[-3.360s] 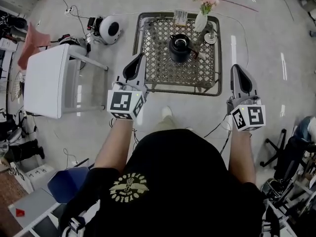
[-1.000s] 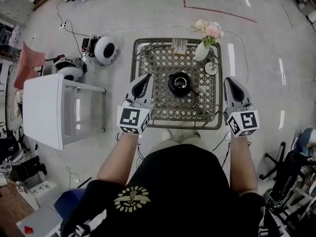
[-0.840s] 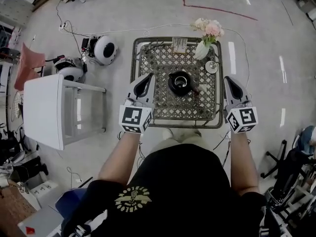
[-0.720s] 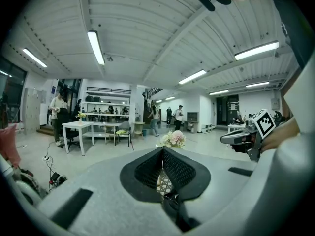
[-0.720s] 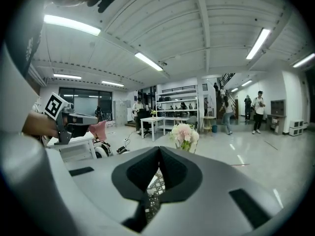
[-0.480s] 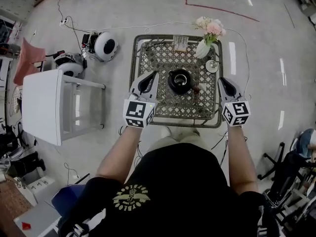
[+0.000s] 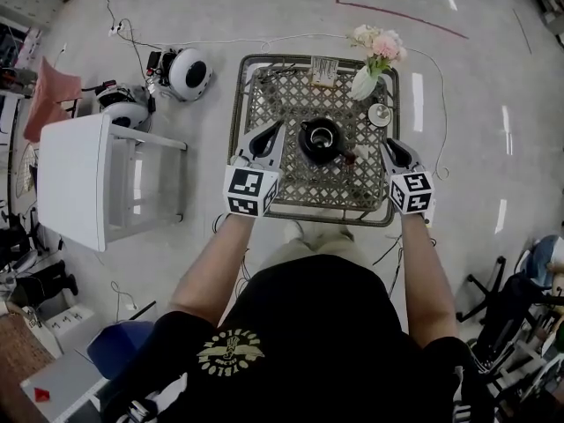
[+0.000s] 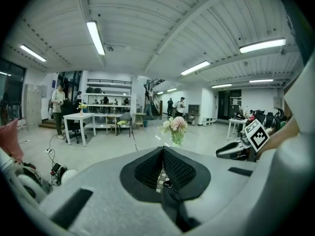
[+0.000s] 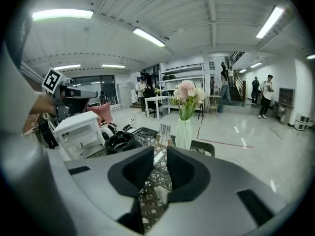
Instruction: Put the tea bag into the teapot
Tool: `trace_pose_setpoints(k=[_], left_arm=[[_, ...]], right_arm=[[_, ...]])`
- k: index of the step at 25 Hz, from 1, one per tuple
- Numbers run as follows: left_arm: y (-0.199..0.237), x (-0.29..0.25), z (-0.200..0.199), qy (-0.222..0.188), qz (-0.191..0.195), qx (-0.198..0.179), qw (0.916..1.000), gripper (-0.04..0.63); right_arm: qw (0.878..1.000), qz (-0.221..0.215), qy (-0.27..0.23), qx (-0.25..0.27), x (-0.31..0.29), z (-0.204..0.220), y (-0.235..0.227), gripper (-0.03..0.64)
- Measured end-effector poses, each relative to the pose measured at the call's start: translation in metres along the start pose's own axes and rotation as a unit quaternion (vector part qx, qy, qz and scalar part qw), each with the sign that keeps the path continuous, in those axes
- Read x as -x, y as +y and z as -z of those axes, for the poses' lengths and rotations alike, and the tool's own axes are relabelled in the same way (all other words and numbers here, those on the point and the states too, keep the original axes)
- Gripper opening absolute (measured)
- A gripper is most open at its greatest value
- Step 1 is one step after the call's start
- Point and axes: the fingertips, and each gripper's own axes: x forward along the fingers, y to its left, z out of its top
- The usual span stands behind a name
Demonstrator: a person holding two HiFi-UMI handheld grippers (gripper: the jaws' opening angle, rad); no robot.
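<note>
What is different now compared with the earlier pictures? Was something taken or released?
Both grippers came forward and down over the table: the left gripper is now left of the teapot, the right gripper right of it. The right gripper's jaws have just been opening, with nothing between them. Nothing was taken or released. The teapot and the vase stayed in place.

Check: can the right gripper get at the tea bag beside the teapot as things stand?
Probably yes. The right gripper, jaws just opening with nothing between them, hovers at the right edge of the table; the tea bag lies on open lattice straight ahead, right of the teapot, nothing between.
</note>
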Motion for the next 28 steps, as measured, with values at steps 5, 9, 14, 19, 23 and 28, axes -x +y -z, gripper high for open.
trace_pose_setpoints(k=[5,9,14,19,23,28], left_arm=[[0.002,-0.001,0.011,0.012,-0.006,0.005,0.9999,0.009],[0.004,-0.001,0.015,0.018,-0.012,0.007,0.9998,0.009],[0.008,-0.003,0.021,0.021,-0.017,0.01,0.9996,0.009],[0.008,-0.004,0.028,0.029,-0.021,0.014,0.9993,0.009],[0.008,-0.006,0.027,0.03,-0.016,0.012,0.9994,0.009],[0.01,-0.008,0.026,0.027,-0.019,0.014,0.9994,0.009]], right_arm=[[0.999,-0.013,0.038,0.003,-0.015,0.024,-0.007,0.093],[0.997,-0.034,0.068,-0.004,-0.028,0.047,-0.011,0.142],[0.993,-0.049,0.109,-0.014,-0.041,0.076,-0.012,0.173],[0.989,-0.058,0.137,-0.021,-0.054,0.097,-0.015,0.187],[0.984,-0.066,0.163,-0.034,-0.065,0.117,-0.015,0.199],[0.977,-0.073,0.197,-0.028,-0.081,0.144,-0.014,0.209]])
